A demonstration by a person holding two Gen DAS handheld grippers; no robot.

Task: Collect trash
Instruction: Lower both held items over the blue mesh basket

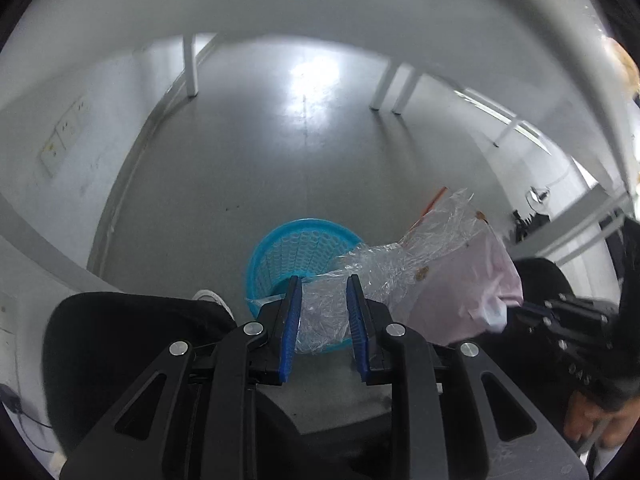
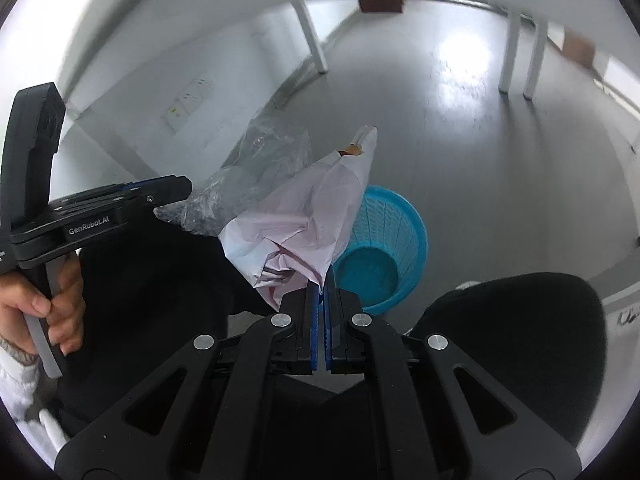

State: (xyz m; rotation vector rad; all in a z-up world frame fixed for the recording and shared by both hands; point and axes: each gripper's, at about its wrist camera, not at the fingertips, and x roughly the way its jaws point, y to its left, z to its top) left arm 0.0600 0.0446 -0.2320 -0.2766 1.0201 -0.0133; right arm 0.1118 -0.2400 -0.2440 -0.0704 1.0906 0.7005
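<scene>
In the left wrist view my left gripper (image 1: 324, 280) is shut on a bunch of clear plastic wrap (image 1: 320, 316), held above a blue mesh basket (image 1: 288, 252) standing on the grey floor. The wrap runs right into a crumpled pale pink paper (image 1: 472, 280), whose far end goes to my blurred right gripper (image 1: 532, 312). In the right wrist view my right gripper (image 2: 322, 280) is shut on the pink paper (image 2: 296, 220), just left of and above the blue basket (image 2: 384, 248). At the left, a hand (image 2: 48, 304) holds my left gripper (image 2: 182, 190) with the clear wrap (image 2: 260, 164).
White table legs (image 1: 190, 68) (image 2: 516, 52) stand on the grey floor (image 1: 280, 152) beyond the basket. A white table edge (image 1: 320, 12) arches overhead. Wall sockets (image 1: 64, 136) sit on the left wall. Dark-clothed knees (image 1: 132, 360) (image 2: 520, 340) and a white shoe (image 1: 212, 300) flank the basket.
</scene>
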